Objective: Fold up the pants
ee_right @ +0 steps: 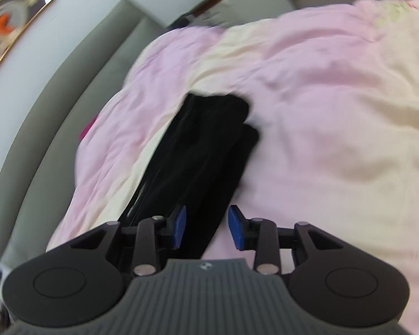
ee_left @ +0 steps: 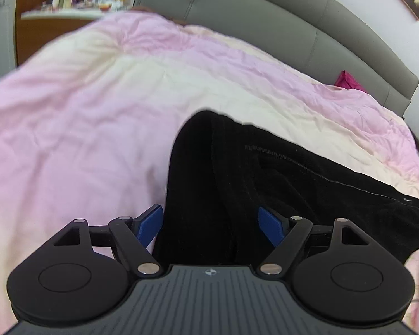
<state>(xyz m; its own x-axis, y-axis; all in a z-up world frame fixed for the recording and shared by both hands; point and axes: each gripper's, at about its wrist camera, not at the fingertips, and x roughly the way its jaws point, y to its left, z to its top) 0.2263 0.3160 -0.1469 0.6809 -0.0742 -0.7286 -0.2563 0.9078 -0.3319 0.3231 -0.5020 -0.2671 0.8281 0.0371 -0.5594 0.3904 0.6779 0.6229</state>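
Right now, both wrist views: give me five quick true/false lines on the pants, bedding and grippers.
1. The black pants lie on a pink and cream duvet. True.
2. The left gripper is clamped shut. False: its fingers are spread wide, with the pants between them.
3. The right gripper is open. True.
4. The headboard is red. False: it is grey.
5. The pants are white. False: black.

The pants [ee_left: 237,173] are plain black with a faint line of pale stitching. The quilt [ee_left: 83,111] runs in broad pink and cream bands. The headboard [ee_left: 265,19] is grey. Both tongs [ee_left: 211,226] are black with blue pads [ee_left: 149,224].
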